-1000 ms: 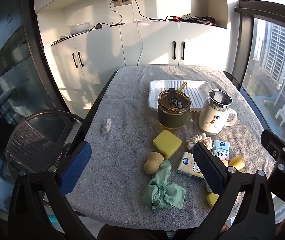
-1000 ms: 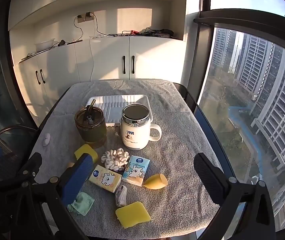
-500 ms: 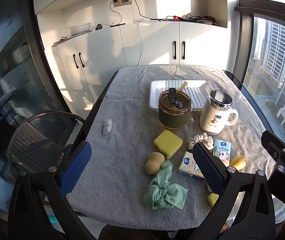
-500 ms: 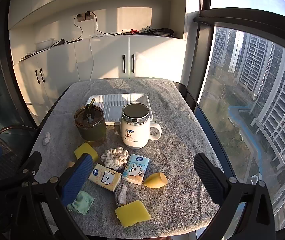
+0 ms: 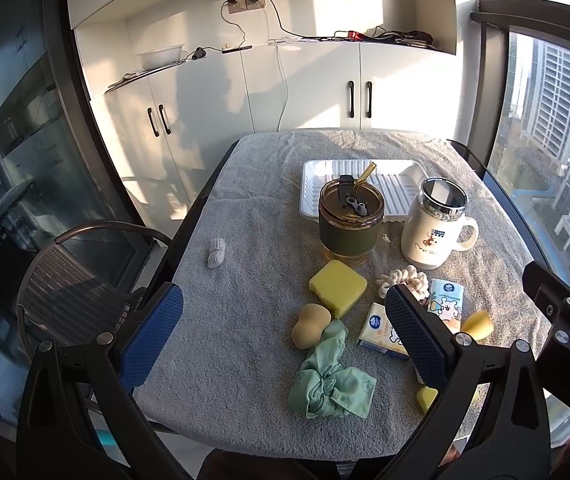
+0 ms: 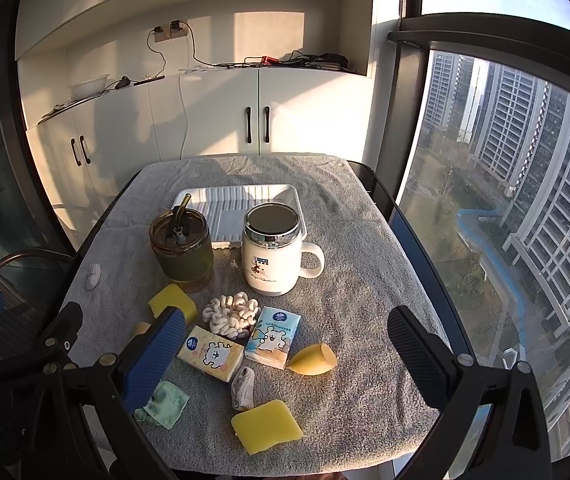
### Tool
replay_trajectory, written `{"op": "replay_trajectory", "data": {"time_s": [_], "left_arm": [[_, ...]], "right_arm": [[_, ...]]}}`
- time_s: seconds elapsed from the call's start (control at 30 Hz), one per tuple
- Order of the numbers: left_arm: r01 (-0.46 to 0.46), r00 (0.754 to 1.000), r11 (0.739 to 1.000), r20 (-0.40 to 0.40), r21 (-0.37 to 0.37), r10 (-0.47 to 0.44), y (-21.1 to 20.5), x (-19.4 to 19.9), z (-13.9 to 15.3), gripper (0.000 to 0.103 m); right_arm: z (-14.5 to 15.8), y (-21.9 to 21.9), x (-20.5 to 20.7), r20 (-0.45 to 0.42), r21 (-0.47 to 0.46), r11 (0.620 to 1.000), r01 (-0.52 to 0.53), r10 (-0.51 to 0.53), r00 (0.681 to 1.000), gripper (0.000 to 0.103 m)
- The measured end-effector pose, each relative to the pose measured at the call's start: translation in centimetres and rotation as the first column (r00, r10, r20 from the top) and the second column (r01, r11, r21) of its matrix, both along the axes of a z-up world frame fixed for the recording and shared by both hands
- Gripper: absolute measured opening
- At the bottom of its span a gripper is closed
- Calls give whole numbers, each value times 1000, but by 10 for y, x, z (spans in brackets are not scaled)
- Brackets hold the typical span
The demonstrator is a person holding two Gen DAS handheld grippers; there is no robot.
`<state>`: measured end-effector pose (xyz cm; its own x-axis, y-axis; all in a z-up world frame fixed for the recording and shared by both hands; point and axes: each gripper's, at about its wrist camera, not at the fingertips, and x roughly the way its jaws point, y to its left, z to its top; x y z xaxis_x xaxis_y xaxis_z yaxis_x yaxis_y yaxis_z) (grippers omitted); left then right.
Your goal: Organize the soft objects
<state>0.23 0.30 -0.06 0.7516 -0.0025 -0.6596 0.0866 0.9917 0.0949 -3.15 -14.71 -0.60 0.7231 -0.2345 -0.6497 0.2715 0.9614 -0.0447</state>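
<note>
Nothing shifts since the earlier frames. We hold the left tool [image 5: 281,330] and right tool [image 6: 285,350] spread wide, gripping nothing, above the counter's [image 6: 365,280] near edge. Nearest: yellow sponge [image 6: 267,426], green cloth [image 5: 331,384]. Midway: tissue packs [image 6: 273,338], rope knot [image 6: 231,314]. Beyond: white mug [image 6: 273,256], empty tray [image 6: 237,210].
</note>
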Motion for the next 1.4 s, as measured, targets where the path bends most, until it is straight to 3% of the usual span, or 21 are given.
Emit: {"op": "replay_trajectory", "data": {"time_s": [1.4], "left_arm": [[-1,1000,1000,4,10,1,1,0,0,103]], "right_arm": [[-1,-1,-1,-1,7,1000,2,-2,1000,103]]}}
